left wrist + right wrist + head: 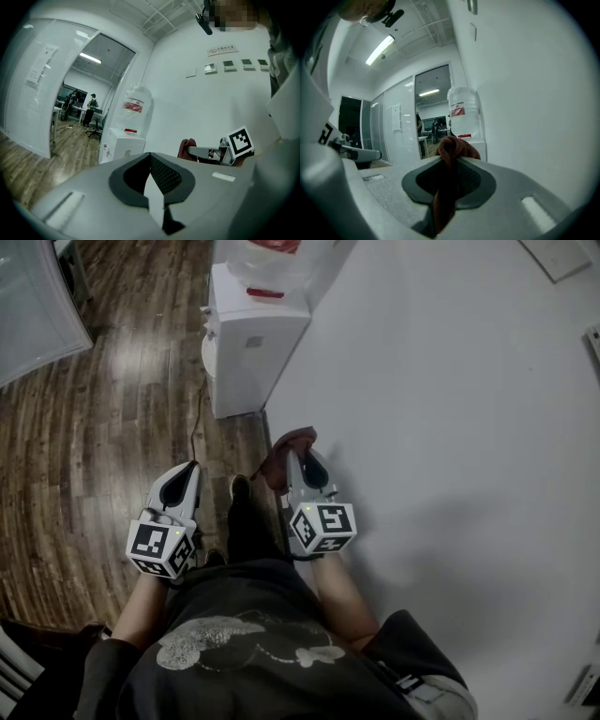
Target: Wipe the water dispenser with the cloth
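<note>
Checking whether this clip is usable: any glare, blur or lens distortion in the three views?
Head view: a glare patch on the wooden floor beside the water dispenser. Left gripper view: fisheye with dark corners, an added mosaic patch at top. Right gripper view: same fisheye, ceiling lamp blown out, the cloth near the lens soft.

We see a dark wooden floor (94, 427) meeting a plain white wall (450, 427), with a thin cord (194, 432) lying on the boards near the wall's foot. Through an open doorway (93, 75) beside a frosted glass partition (28, 93), people (92, 105) stand by desks. Small control panels (229, 64) sit high on the wall.
</note>
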